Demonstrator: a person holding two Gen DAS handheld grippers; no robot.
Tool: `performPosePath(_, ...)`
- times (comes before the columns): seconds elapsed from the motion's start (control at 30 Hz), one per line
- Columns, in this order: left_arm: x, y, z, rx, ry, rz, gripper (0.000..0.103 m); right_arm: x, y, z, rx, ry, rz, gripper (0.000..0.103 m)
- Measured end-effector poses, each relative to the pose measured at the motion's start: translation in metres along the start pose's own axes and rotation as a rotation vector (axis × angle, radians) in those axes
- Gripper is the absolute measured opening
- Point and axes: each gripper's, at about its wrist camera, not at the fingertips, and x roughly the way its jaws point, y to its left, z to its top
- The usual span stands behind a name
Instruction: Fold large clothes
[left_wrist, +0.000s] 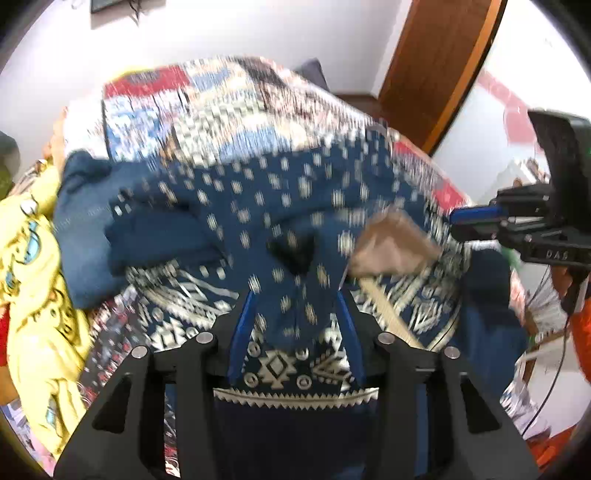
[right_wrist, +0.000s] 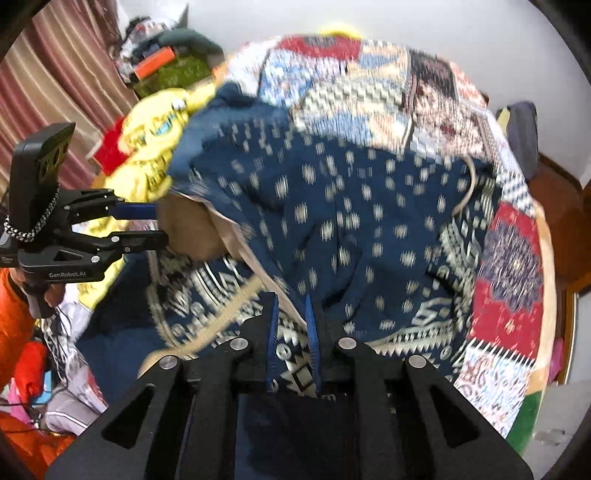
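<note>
A large navy garment (left_wrist: 280, 206) with white dots and a white geometric border lies crumpled on a patchwork bedspread (left_wrist: 207, 107); its tan lining (left_wrist: 395, 243) shows at a turned-over edge. My left gripper (left_wrist: 297, 295) is shut on a bunched fold of it. My right gripper (right_wrist: 291, 302) is shut on the garment's edge (right_wrist: 332, 229). Each gripper shows in the other's view, the right one (left_wrist: 458, 223) at the far right, the left one (right_wrist: 159, 221) at the far left. Both views are motion-blurred.
A yellow printed garment (left_wrist: 33, 280) lies left of the navy one, also seen in the right wrist view (right_wrist: 151, 147). A wooden door (left_wrist: 436, 70) stands behind the bed. Clutter and a striped curtain (right_wrist: 55, 85) are at the left. Orange cloth (right_wrist: 22, 369) lies below.
</note>
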Motion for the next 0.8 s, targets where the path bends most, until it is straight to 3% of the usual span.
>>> performPosePath(0.1,-0.016,0.002,0.021,-0.016,-0.073,0.018,0.056,-0.011,0.003,0.015,0.004,-0.075,-0.009,0.025)
performPosePath(0.17,-0.014,0.004,0.037,-0.02,-0.095,0.039,0.056,-0.011,0.004,0.025,0.008,-0.113,-0.044,0.039)
performPosePath(0.23,-0.007,0.005,0.052,-0.019,-0.099,0.051,0.056,-0.004,0.006,0.031,0.02,-0.124,-0.054,0.04)
performPosePath(0.37,0.028,0.009,0.066,-0.044,-0.042,0.036,0.056,0.029,-0.001,0.037,0.065,-0.048,-0.057,0.04)
performPosePath(0.57,0.069,-0.001,0.044,-0.002,0.059,0.01,0.056,0.063,-0.012,0.012,0.084,0.092,-0.054,0.04)
performPosePath(0.8,0.084,-0.007,-0.008,0.032,0.139,0.011,0.057,0.061,-0.019,-0.018,0.065,0.148,-0.042,0.04)
